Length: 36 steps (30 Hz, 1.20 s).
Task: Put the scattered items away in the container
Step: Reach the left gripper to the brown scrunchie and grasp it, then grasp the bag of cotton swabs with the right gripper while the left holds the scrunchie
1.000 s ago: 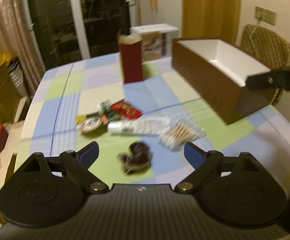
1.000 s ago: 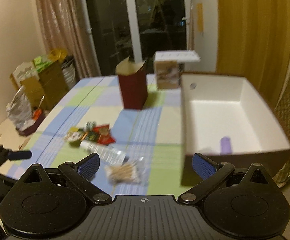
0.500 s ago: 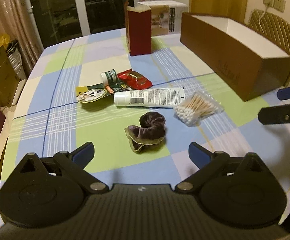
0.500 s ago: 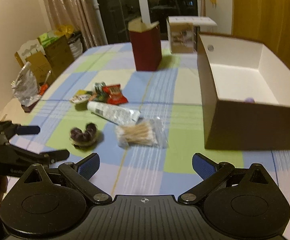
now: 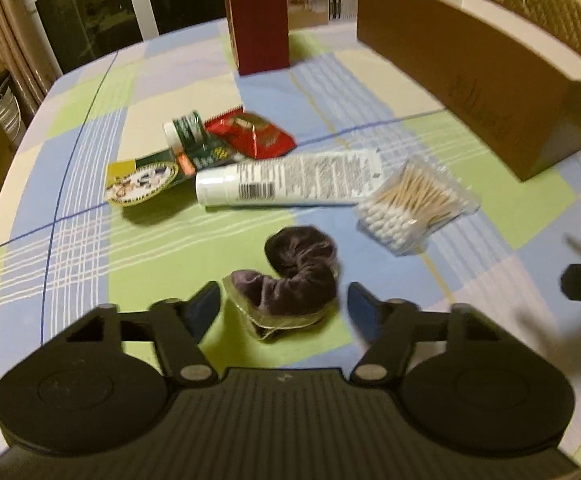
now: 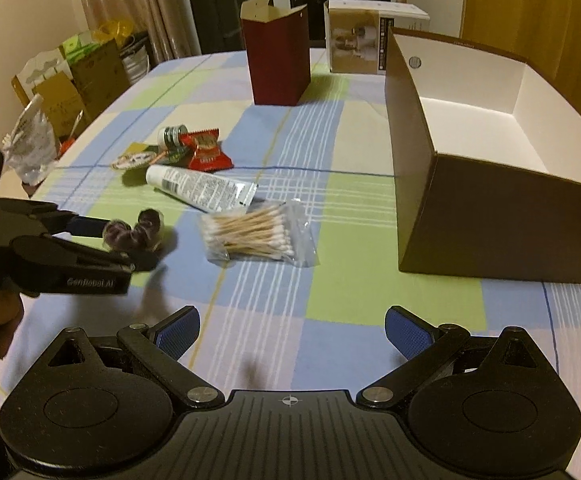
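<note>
— Where's the box point(image 6: 470, 224) from my side?

— Far right on the table point(image 5: 162, 264), well apart from the clutter. Biggest worry: I carry the scrunchie point(image 5: 294, 280) over and clip that tall near wall.

— And the tube point(image 5: 286, 182), the cotton swabs point(image 6: 256, 236)?

— Close by; a sloppy lift could drag them.

— Your tongs?

— My left gripper point(image 5: 282, 306) is closing around the scrunchie, pads not pressing yet. It's soft; I may pinch one fold and drop it. My right gripper point(image 6: 292, 330) is spread, empty.
</note>
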Tool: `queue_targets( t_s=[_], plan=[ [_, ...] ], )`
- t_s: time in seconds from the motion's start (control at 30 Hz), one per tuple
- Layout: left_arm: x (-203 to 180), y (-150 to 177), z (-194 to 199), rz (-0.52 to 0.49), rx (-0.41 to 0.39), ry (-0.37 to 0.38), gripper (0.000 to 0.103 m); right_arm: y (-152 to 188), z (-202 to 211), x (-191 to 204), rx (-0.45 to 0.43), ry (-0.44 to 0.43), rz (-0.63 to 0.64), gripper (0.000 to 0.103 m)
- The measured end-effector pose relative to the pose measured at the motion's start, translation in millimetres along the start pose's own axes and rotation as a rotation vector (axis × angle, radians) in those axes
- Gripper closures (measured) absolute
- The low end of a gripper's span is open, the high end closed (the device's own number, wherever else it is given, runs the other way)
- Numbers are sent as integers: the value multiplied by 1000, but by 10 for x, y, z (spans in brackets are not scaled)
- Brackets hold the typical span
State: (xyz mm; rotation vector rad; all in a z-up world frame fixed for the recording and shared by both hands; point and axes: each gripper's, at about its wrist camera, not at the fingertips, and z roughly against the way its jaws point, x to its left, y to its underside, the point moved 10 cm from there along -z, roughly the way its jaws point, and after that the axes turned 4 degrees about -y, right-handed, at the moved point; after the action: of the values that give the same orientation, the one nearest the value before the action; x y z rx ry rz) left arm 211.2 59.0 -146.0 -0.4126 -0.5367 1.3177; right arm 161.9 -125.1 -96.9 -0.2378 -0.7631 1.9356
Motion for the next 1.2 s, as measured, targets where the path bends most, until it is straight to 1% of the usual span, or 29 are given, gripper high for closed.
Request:
queue_targets(
  t_s=[0.07, 0.1, 0.17, 0.33, 0.53, 0.67, 0.83, 0.93, 1.0, 1.03, 1.07, 1.13, 1.2],
  plan=[
    [16, 3, -17, 14, 9, 21, 73, 12, -26, 4, 9, -2, 1, 0],
    [28, -5, 1, 23, 9, 25, 79, 16, -39, 19, 12, -8, 4, 0],
    [69, -30, 50, 25, 0, 12, 83, 18, -68, 73, 18, -23, 19, 0],
    [224, -71, 111, 77, -13, 2, 84, -17, -181, 252, 21, -43, 97, 0],
    [314, -68, 134, 103, -19, -7, 84, -215, -420, 392, -5, -48, 209, 0],
    [350, -69, 117, 117, -16, -10, 84, -321, -654, 395, -3, -35, 287, 0],
    [360, -90, 129, 129, -21, -5, 84, -420, -916, 353, 7, -44, 445, 0],
    [359, -100, 137, 137, -24, 0, 84, -439, -1044, 298, 33, -70, 485, 0],
    [356, -100, 135, 137, -23, 1, 84, -438, -1104, 278, 48, -94, 486, 0],
    [353, -101, 133, 137, -22, 1, 84, -434, -1134, 264, 54, -103, 481, 2],
    [351, -101, 131, 137, -22, 1, 84, -428, -1153, 255, 62, -114, 471, 16],
    [349, -102, 124, 139, -21, 2, 84, -428, -1171, 229, 75, -136, 421, 20],
    [343, -105, 119, 139, -21, 2, 84, -430, -1140, 215, 76, -133, 390, 36]
  ],
)
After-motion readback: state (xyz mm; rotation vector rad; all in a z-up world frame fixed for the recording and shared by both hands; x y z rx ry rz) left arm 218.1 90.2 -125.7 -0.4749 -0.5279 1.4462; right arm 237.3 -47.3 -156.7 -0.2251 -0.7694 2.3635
